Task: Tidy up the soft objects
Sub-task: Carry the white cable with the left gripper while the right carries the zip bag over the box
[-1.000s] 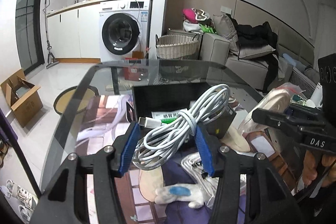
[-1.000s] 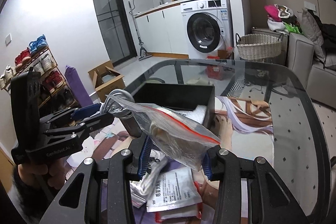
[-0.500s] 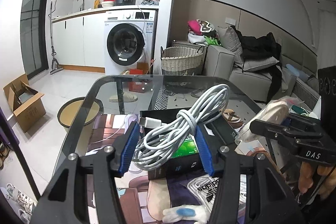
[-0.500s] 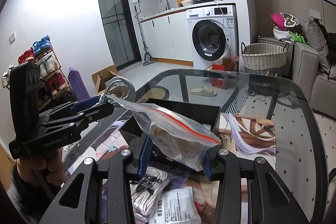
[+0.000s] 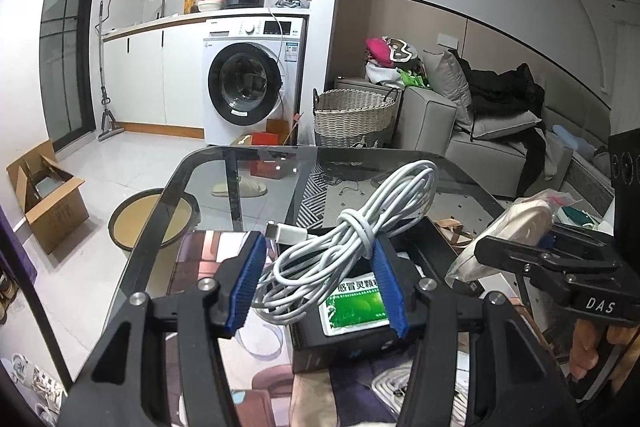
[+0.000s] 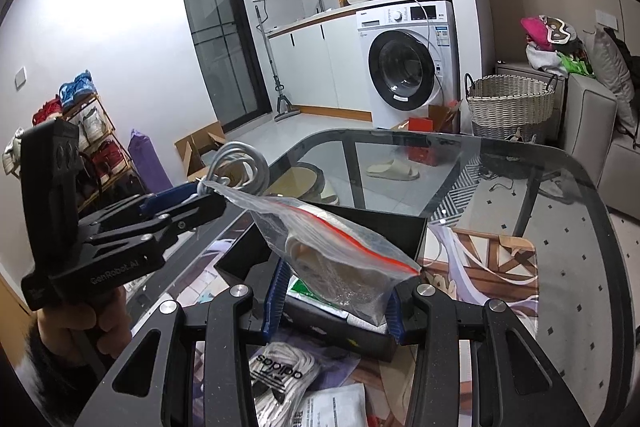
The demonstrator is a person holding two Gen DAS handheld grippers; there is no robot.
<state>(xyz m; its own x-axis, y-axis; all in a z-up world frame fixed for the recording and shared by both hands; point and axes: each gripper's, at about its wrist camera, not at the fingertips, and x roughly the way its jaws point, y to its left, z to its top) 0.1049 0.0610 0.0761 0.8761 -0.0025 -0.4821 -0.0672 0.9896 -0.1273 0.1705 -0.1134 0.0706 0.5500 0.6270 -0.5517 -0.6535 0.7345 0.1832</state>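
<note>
My left gripper (image 5: 316, 283) is shut on a coiled white cable (image 5: 352, 239), held above the glass table. Under it stands an open black box (image 5: 424, 251) with a green and white sachet (image 5: 354, 303) inside. My right gripper (image 6: 334, 301) is shut on a clear zip bag (image 6: 332, 251) with a red seal strip and pale contents. That bag (image 5: 520, 223) and gripper show at the right of the left wrist view. The left gripper (image 6: 188, 201) with its cable (image 6: 240, 163) appears at the left of the right wrist view, held by a hand (image 6: 76, 327).
A glass table (image 6: 520, 163) carries a printed mat (image 6: 488, 259), white socks with black lettering (image 6: 280, 383) and paper packets (image 6: 332, 407) near me. Beyond the table are a washing machine (image 5: 252, 83), a wicker basket (image 5: 352, 115), a grey sofa (image 5: 480, 135) and a cardboard box (image 5: 44, 195).
Both grippers have drawn back and risen a little with their loads, so the black box and table sit lower and farther in each view. Neither grip has altered.
</note>
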